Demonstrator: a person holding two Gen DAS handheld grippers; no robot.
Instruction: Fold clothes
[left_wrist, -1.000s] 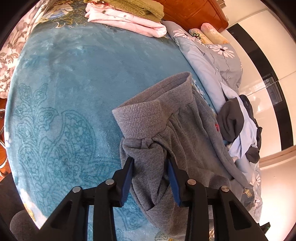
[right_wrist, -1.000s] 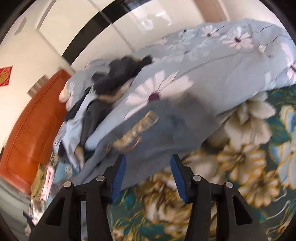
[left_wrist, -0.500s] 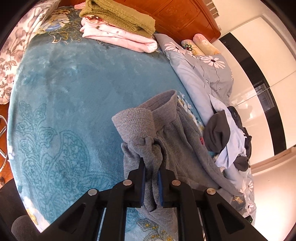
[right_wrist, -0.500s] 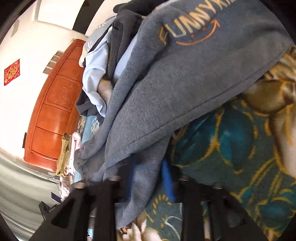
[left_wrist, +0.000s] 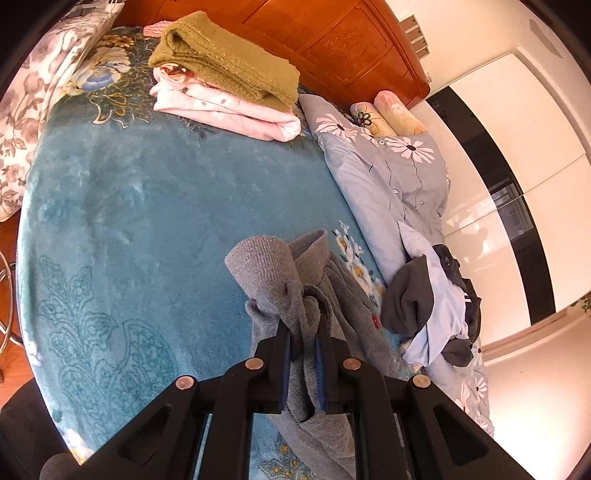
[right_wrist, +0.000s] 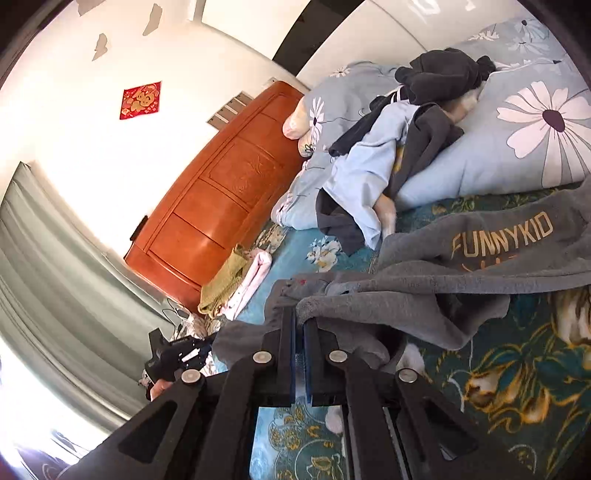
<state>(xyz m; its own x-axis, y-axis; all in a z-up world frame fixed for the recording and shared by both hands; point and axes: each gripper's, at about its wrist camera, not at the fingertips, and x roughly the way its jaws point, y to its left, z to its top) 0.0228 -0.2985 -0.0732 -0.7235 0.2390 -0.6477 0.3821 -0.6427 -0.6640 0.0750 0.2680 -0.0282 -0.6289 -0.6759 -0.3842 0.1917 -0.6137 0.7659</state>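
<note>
My left tool (left_wrist: 303, 339) pinches a bunched fold of the grey sweatpants (left_wrist: 332, 332), its jaws having just closed on the cloth, which hangs between them below the ribbed waistband (left_wrist: 264, 264). The trousers trail right across the teal bed blanket (left_wrist: 147, 229). Near the wooden headboard (left_wrist: 332, 40) I see an olive knit (left_wrist: 229, 70) stacked on folded pink garments (left_wrist: 229, 110). A heap of dark and pale-blue clothes (left_wrist: 432, 317) lies on the daisy-print duvet (left_wrist: 388, 184).

The left wrist view looks steeply down along its tongs (left_wrist: 303, 332) over the bed (left_wrist: 147, 221) toward the headboard (left_wrist: 332, 40). The right wrist view sits low and close, facing the same headboard (right_wrist: 221, 206). Both share the folded stack (left_wrist: 225, 92) and grey garment (right_wrist: 443, 280).
</note>
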